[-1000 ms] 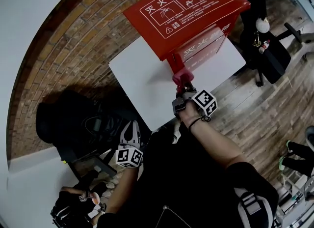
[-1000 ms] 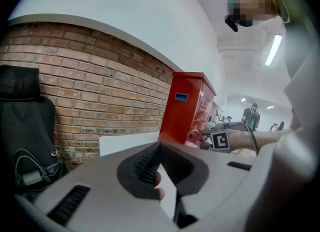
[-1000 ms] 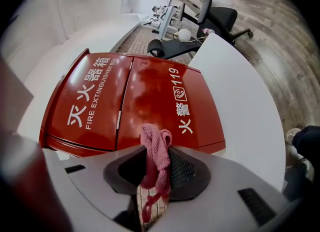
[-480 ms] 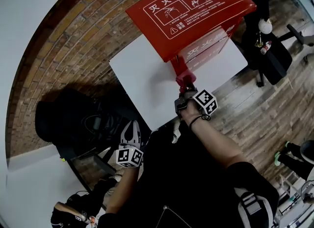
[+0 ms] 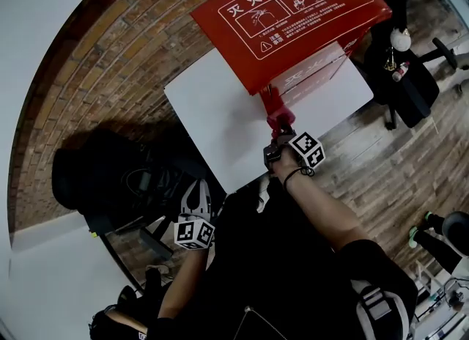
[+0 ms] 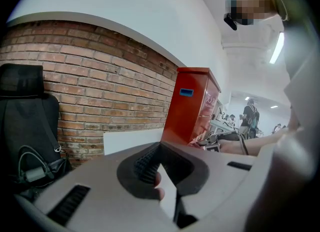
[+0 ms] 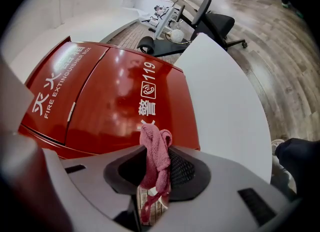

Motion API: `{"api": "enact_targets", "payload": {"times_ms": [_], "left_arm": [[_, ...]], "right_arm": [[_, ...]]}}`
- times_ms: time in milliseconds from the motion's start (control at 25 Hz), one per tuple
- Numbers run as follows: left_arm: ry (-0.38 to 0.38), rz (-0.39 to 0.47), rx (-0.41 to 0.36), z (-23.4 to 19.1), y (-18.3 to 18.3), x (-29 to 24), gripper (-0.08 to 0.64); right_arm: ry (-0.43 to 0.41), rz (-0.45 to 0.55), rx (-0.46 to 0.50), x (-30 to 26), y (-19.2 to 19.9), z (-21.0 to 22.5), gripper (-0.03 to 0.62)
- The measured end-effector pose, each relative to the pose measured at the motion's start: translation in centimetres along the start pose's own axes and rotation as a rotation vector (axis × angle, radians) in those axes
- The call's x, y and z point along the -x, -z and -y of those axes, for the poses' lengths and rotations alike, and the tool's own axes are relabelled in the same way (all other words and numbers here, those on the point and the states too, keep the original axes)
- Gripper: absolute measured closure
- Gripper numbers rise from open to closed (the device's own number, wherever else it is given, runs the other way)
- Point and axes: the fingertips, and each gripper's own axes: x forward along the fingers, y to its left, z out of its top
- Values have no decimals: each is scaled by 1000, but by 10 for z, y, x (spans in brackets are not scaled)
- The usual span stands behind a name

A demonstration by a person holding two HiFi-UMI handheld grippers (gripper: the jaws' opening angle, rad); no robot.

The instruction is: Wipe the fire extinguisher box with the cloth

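Head view showing red fire extinguisher box (image 5: pixel 293 16) standing on white surface (image 5: pixel 212 104), instruction panel on lid. Right gripper (image 5: pixel 281 130) holding pink cloth (image 5: pixel 280 116) at box's near edge. Right gripper view alone showing jaws clenching cloth, box front reading 119. Left gripper (image 5: pixel 196 192) hanging low at near left; left gripper view showing its jaws closed together, nothing between.

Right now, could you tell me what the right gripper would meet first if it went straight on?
The red fire extinguisher box, just ahead of the pink cloth pinched in the right gripper; the gap is unclear.
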Motion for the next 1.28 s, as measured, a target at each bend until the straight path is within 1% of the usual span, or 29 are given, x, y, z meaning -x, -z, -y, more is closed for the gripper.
{"api": "enact_targets", "payload": {"times_ms": [280, 720, 920, 1040, 1200, 1280], "left_arm": [[-5, -2, -2, 1, 1, -4, 538], [-46, 3, 6, -7, 2, 0, 538], [-66, 8, 12, -13, 0, -1, 538], [-66, 6, 14, -12, 1, -2, 538], [-64, 6, 15, -11, -1, -5, 538], [-64, 4, 14, -10, -2, -8, 538]], "right_arm": [[45, -7, 14, -12, 0, 22, 482], [130, -12, 33, -31, 3, 61, 482], [153, -12, 39, -37, 3, 73, 482], [166, -9, 55, -42, 2, 83, 482], [184, -11, 45, -45, 3, 90, 480], [187, -8, 64, -50, 1, 99, 482]]}}
